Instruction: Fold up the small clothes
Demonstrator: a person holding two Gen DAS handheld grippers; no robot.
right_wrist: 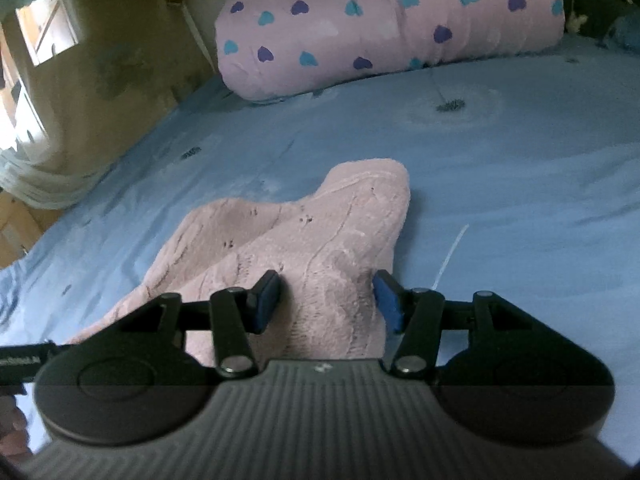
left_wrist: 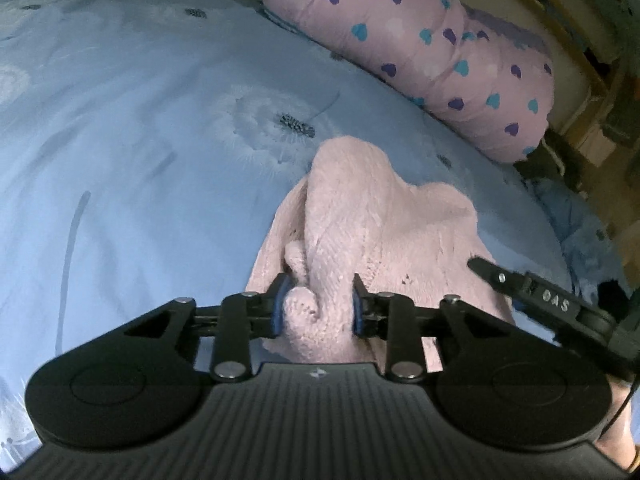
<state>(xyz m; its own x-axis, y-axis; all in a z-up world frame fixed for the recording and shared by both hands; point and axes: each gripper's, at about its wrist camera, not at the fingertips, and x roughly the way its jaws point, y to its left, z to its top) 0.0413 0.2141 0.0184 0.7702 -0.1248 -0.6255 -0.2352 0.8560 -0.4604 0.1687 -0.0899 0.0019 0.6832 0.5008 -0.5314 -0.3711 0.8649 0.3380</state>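
Note:
A small pink knitted garment (left_wrist: 372, 216) lies bunched on the blue bedsheet (left_wrist: 120, 160); it also shows in the right wrist view (right_wrist: 320, 224). My left gripper (left_wrist: 318, 304) has its blue pads pressed on a thick fold of the garment's near edge. My right gripper (right_wrist: 326, 300) has its pads on either side of another bunched part of the same garment, gripping it. The right gripper's finger (left_wrist: 520, 284) shows at the right of the left wrist view, beside the garment.
A rolled pink quilt with purple and teal hearts (left_wrist: 420, 48) lies along the far side of the bed, also in the right wrist view (right_wrist: 380, 20). The blue sheet (right_wrist: 520, 200) has dandelion prints. Wooden furniture (left_wrist: 592, 80) stands past the bed's edge.

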